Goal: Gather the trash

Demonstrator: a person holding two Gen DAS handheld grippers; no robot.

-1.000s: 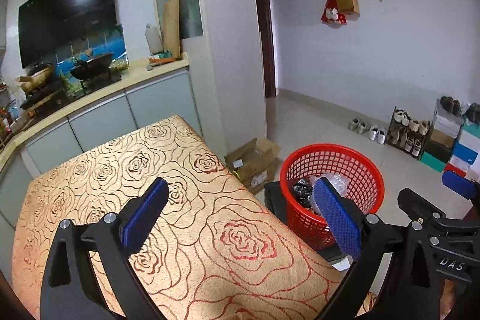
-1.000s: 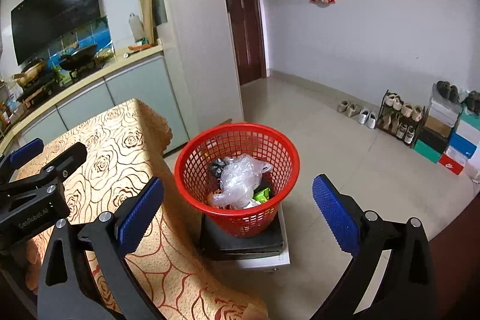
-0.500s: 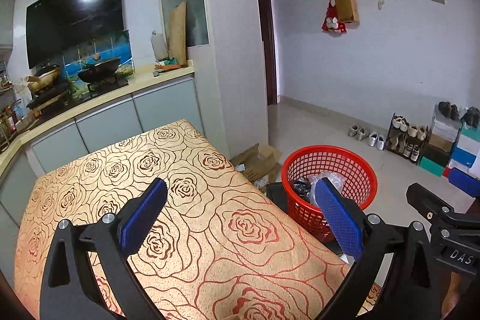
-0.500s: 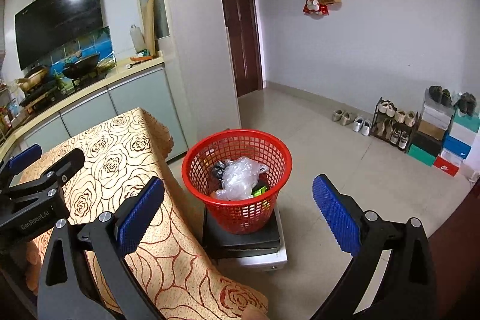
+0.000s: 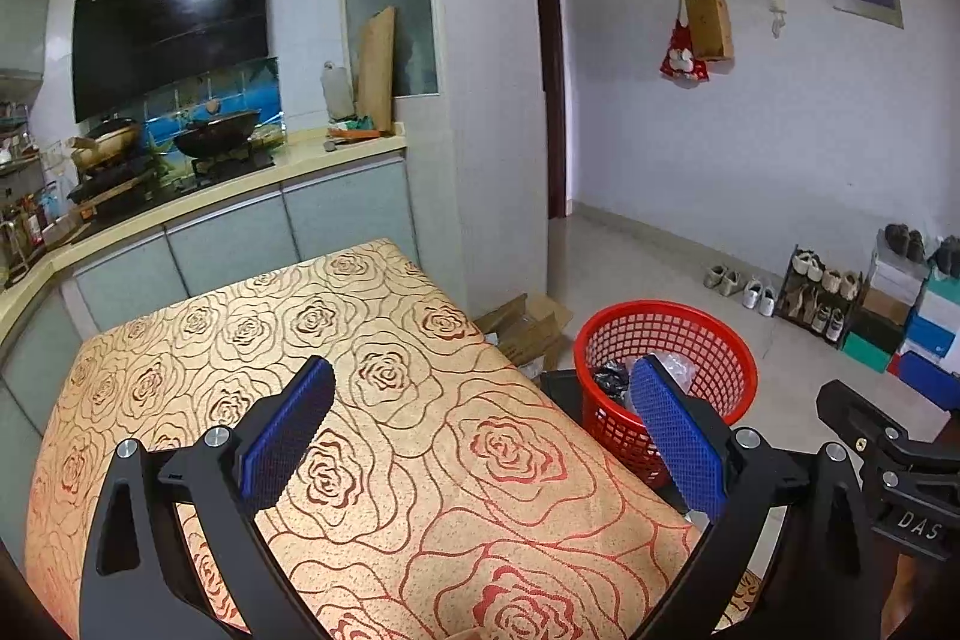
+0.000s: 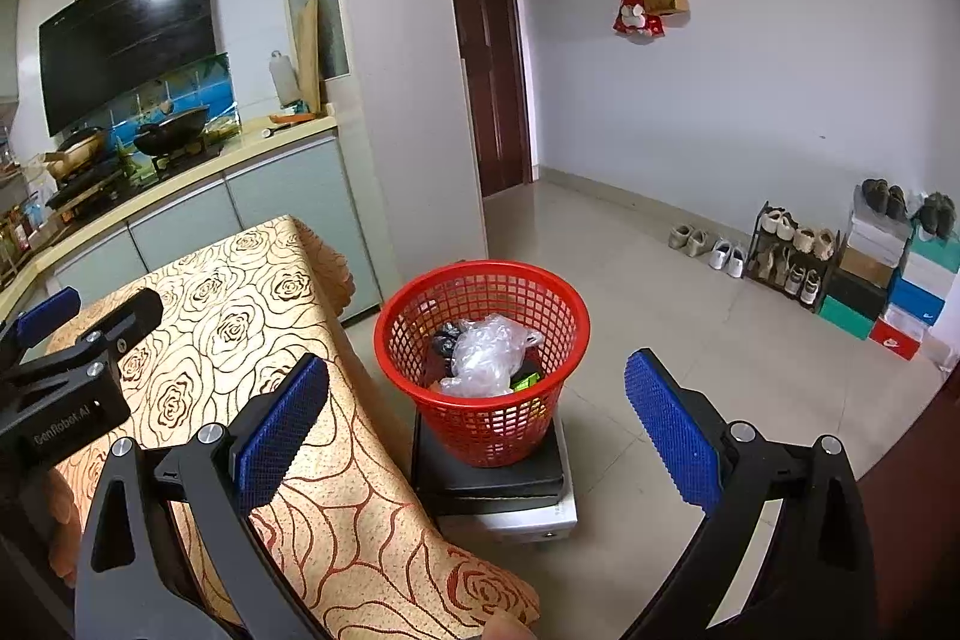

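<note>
The left gripper (image 5: pixel 480 430) is hanging released and empty over the tablecloth (image 5: pixel 372 400), hiding part of the basket (image 5: pixel 666 376). The right gripper (image 6: pixel 477 424), also spread empty, is showing the clear bag (image 6: pixel 489 355) inside the basket beside the table. "DAS" is showing on the right gripper's body.

Pale walls, a tiled floor (image 6: pixel 660 280), a dark door (image 6: pixel 489 40), kitchen counter (image 5: pixel 240 190) and shoe rack (image 6: pixel 792 250).

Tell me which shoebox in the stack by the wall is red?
The red shoebox is the lowest one at the stack's right end, resting on the floor under a blue box. The others are green, black, brown, white or teal.
</note>
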